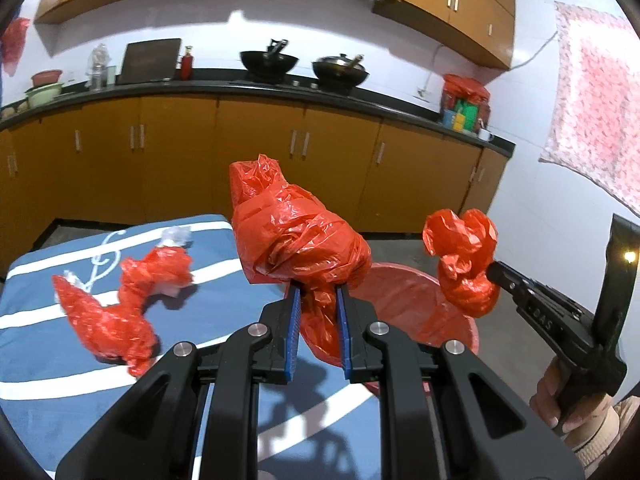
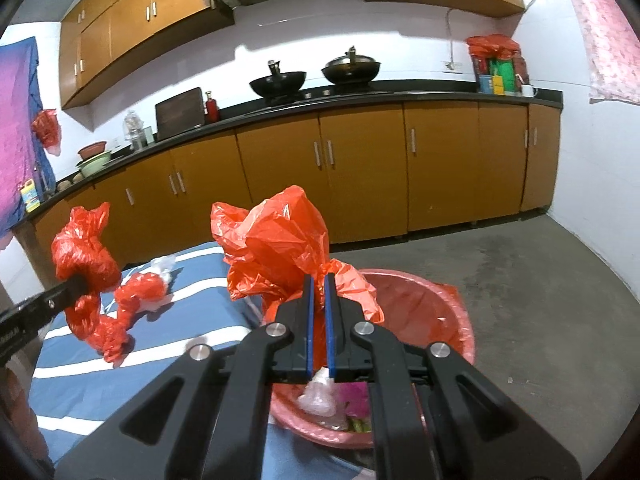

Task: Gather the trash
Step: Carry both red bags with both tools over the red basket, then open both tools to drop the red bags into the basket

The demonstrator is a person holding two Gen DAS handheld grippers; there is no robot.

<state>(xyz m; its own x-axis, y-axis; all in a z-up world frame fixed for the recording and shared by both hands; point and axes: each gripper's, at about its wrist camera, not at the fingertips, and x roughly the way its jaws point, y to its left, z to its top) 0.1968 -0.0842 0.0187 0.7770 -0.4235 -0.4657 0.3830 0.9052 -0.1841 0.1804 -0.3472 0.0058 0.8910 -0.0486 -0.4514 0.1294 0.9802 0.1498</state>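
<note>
My left gripper (image 1: 318,292) is shut on a crumpled red plastic bag (image 1: 296,236) and holds it above the blue striped table (image 1: 60,360). My right gripper (image 2: 319,280) is shut on another crumpled red plastic bag (image 2: 280,248) above the red bin (image 2: 432,300). In the left wrist view the right gripper (image 1: 494,270) and its bag (image 1: 464,260) show at the right, over the bin (image 1: 412,300). In the right wrist view the left gripper (image 2: 76,284) and its bag (image 2: 84,256) show at the left. A third red bag (image 1: 116,304) with clear plastic lies on the table.
The bin is lined with red plastic and holds clear plastic and other scraps (image 2: 332,396). Behind is a kitchen counter (image 1: 248,88) with two woks (image 1: 304,64) and brown cabinets. The concrete floor (image 2: 540,280) lies to the right of the bin.
</note>
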